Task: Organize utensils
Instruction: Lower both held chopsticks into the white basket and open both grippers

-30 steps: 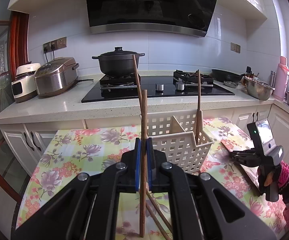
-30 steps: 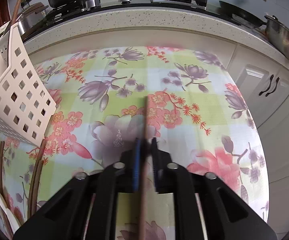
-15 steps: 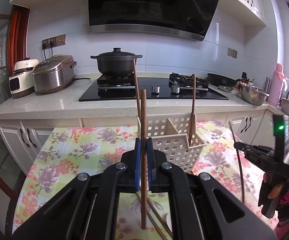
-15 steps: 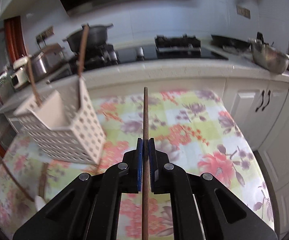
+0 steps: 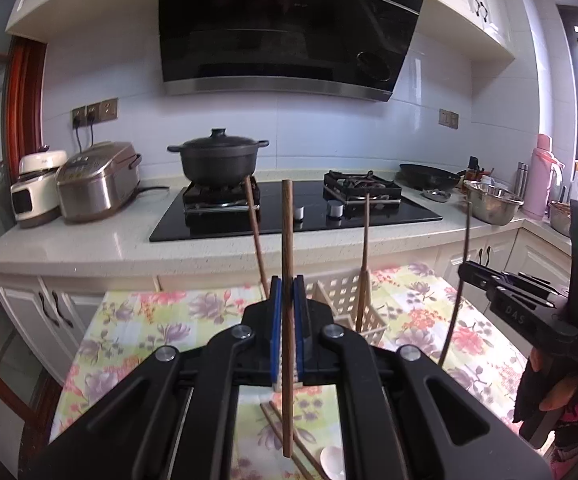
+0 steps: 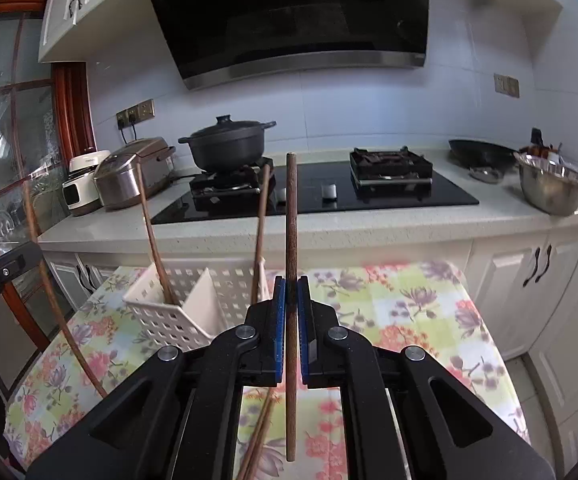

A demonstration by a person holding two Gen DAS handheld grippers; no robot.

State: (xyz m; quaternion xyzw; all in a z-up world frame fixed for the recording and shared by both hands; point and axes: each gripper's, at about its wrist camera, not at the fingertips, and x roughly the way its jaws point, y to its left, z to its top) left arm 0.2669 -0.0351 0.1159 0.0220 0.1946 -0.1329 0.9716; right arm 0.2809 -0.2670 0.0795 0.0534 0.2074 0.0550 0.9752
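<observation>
The left gripper [image 5: 287, 320] hides most of the white basket [image 5: 369, 322]; the white spoon [image 5: 333, 468] is cut off at the bottom edge.

The only clear lettering is "DAS", embossed pale on the black body of the right gripper [image 5: 467, 276] in the left wrist view. In the right wrist view the left gripper [image 6: 7, 262] shows a cut-off fragment like "LAI" at the frame's edge. Appliance panels are too small to read

Home kitchen, gas hob [image 5: 295, 210], black range hood [image 5: 289, 28], rice cooker [image 5: 97, 180], white cabinets [image 6: 529, 292]
</observation>
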